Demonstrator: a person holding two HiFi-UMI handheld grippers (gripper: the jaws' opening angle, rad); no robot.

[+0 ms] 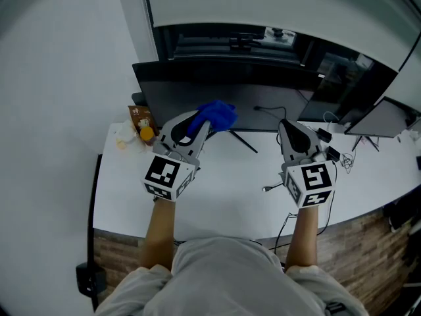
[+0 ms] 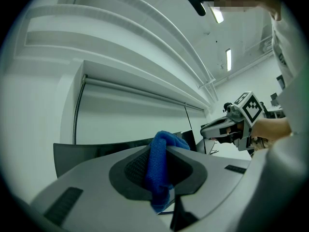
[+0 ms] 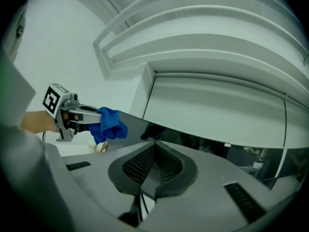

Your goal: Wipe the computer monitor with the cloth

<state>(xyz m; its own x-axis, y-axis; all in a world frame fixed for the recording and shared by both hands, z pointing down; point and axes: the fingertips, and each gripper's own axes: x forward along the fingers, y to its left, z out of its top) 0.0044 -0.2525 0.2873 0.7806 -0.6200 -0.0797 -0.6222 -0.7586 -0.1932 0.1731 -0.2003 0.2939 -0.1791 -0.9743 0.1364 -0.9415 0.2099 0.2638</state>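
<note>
Fingers of the left gripper [image 2: 159, 166] pinch a bunched blue microfibre cloth [image 1: 217, 115] near the wide black monitor [image 1: 263, 94]; the right gripper [image 3: 153, 149] is closed and empty. Wiping looks about to begin: the cloth needs pressing to the screen.

Found monitor [image 1: 263, 91] at rear of desk [image 1: 223, 196], cloth [image 1: 220, 114] in left gripper [image 1: 204, 128] before screen's left half, right gripper [image 1: 285, 126] alongside, packet [image 1: 139, 117] at left corner.

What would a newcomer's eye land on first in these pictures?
The bright blue cloth stands out first, pinched in the left gripper, just before the wide dark monitor at the back of the white desk. The right gripper hovers to its right, shut and empty.
</note>
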